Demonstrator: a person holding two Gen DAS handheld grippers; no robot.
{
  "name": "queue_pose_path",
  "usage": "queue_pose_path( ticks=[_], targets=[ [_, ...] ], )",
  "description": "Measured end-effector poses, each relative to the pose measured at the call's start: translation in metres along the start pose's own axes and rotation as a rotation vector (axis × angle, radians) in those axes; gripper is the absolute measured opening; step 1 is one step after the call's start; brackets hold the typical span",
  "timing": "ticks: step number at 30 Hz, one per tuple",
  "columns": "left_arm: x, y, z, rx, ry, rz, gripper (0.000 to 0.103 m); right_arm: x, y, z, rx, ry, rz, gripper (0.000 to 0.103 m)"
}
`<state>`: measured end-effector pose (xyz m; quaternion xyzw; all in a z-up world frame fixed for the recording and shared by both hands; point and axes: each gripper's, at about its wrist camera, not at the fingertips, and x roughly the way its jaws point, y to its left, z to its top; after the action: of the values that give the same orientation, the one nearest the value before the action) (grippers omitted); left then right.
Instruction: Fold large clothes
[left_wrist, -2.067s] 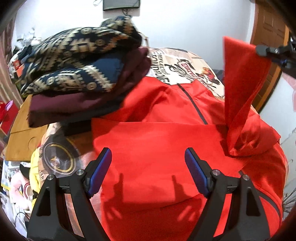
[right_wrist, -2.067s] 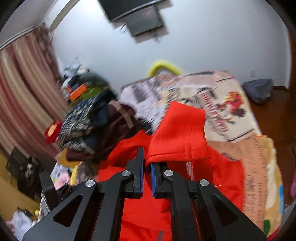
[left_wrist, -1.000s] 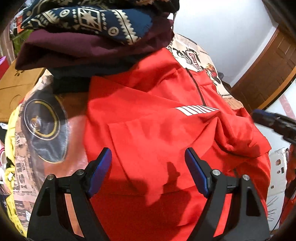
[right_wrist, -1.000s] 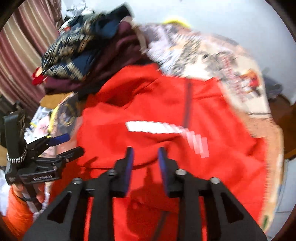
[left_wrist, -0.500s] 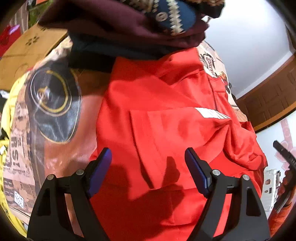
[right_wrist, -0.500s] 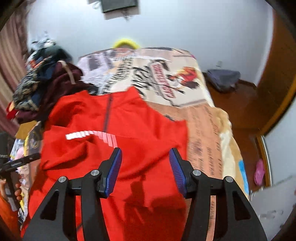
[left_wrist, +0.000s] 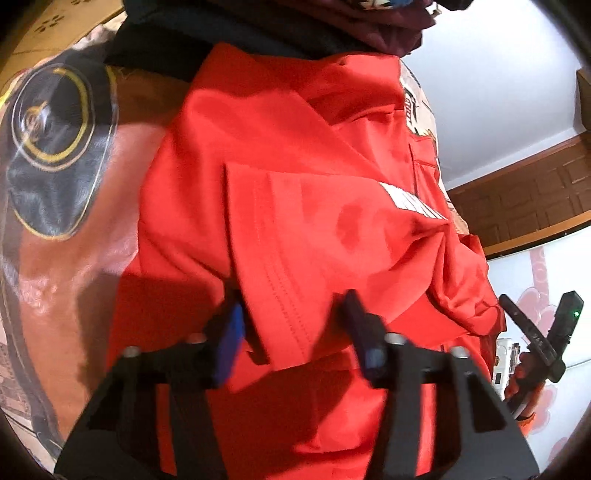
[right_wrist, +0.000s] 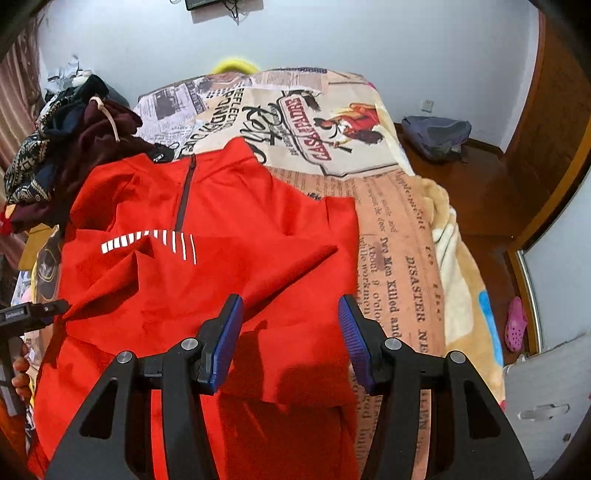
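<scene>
Lying spread across the bed (right_wrist: 406, 236), the red jacket (right_wrist: 221, 266) has one sleeve folded over its chest. The left claw (left_wrist: 291, 325) is closing around that sleeve's cuff (left_wrist: 280, 295), pads not yet pressing it. The right claw (right_wrist: 290, 321) hangs apart over the jacket's other side, gripping nothing.

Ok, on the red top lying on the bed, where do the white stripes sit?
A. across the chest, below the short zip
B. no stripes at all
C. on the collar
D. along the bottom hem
A: the white stripes run across the chest of the red top, at the lower end of the zip.
</scene>
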<state>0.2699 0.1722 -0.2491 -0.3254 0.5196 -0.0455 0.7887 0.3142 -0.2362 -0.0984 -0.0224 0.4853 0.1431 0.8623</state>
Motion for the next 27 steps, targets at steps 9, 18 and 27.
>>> queue_pose_path(
  ticks=[9,18,27],
  targets=[
    [-0.034,-0.045,0.011,0.185,-0.140,0.085,0.006,0.017,-0.004,-0.010,0.019,0.039,-0.002,0.049],
    [-0.141,-0.089,0.043,0.331,-0.457,0.129,0.005,-0.012,-0.012,0.011,0.066,-0.027,0.038,0.050],
    [-0.102,0.000,0.045,0.197,-0.313,0.302,0.006,0.032,-0.011,-0.013,0.042,0.090,-0.016,0.056]
  ],
)
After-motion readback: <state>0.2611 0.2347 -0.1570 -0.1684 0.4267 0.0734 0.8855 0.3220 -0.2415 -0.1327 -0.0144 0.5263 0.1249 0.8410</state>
